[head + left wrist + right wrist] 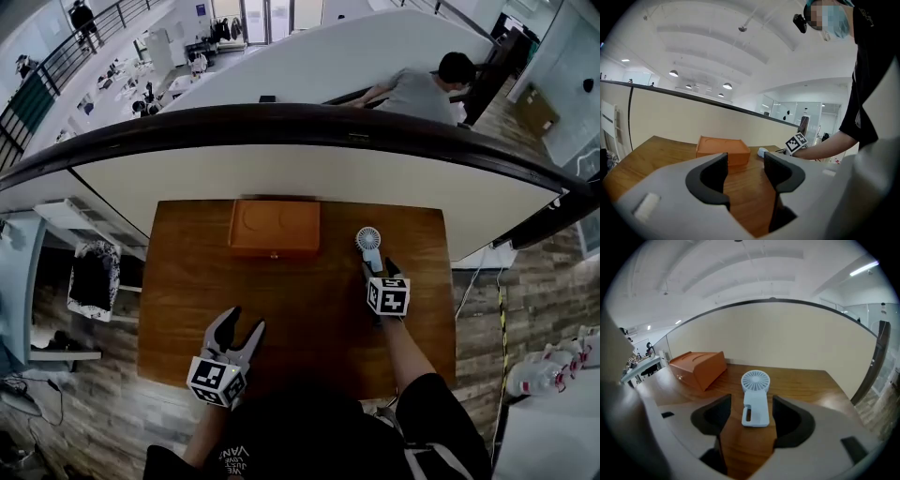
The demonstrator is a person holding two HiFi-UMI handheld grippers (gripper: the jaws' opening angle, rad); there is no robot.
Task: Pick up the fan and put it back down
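- On the wooden table (309, 323), right of centre: pale blue fan (368, 240), lying flat, round head toward the far wall, handle toward the person.
- Right gripper (378, 266): jaws wide apart, one either side of the fan's handle, a gap showing on both sides; nothing gripped.
- Left gripper (244, 321): near the table's front edge, well apart from the fan, jaws apart, empty.
- Orange box (274, 228): at the far edge, left of the fan.

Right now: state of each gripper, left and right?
Left gripper: open, nothing between the jaws.
Right gripper: open, jaws either side of the fan on the table, not gripping it.
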